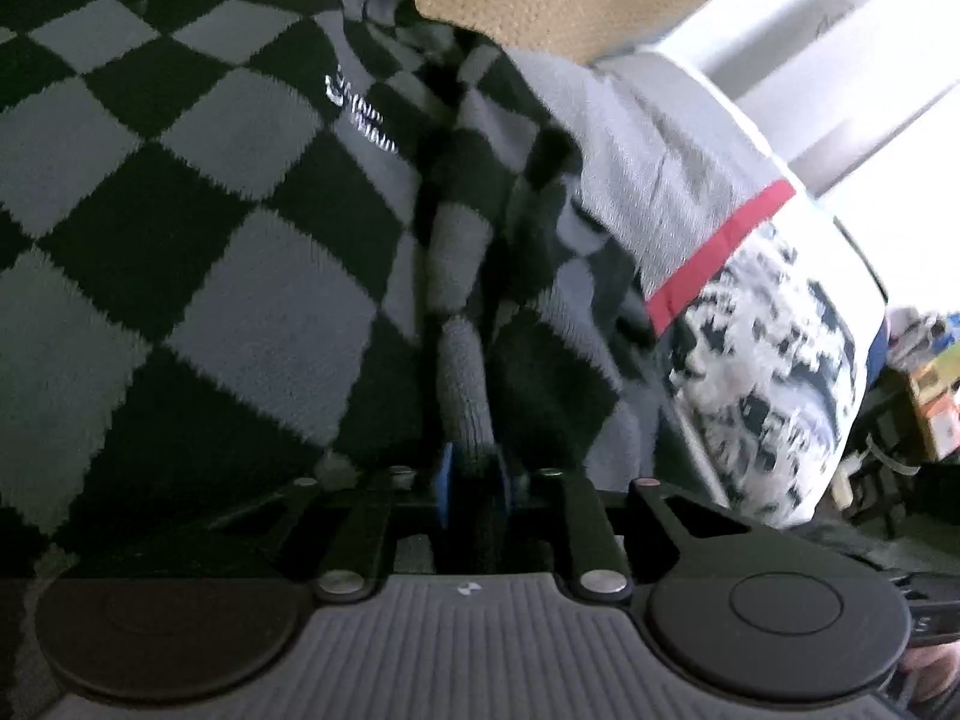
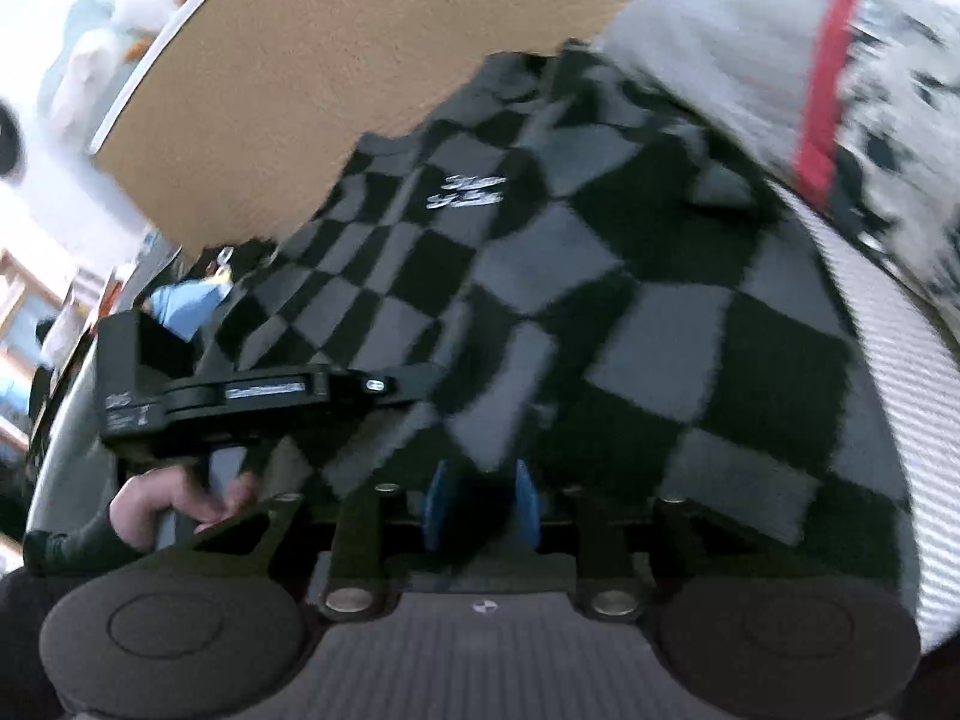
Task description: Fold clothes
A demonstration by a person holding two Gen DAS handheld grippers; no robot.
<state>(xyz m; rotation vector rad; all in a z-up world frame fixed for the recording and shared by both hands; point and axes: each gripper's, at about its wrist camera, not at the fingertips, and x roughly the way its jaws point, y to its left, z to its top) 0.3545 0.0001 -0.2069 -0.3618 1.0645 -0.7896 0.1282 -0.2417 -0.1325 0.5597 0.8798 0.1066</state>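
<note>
A black-and-grey checkered knit sweater [image 1: 198, 228] with a small white logo fills both views; it also shows in the right wrist view [image 2: 600, 312]. My left gripper [image 1: 474, 480] is shut on a grey ribbed cuff or hem of the sweater [image 1: 465, 384], which runs up between the blue pads. My right gripper [image 2: 480, 504] has its blue pads a little apart with sweater fabric bunched between them; it grips the sweater's edge. The left gripper [image 2: 240, 396] and the hand holding it show at the left of the right wrist view.
A grey garment with a red stripe and a black-and-white print [image 1: 720, 240] lies beside the sweater, also in the right wrist view [image 2: 828, 90]. A tan surface [image 2: 312, 60] lies beyond. Cluttered shelves [image 1: 924, 384] are at the far right.
</note>
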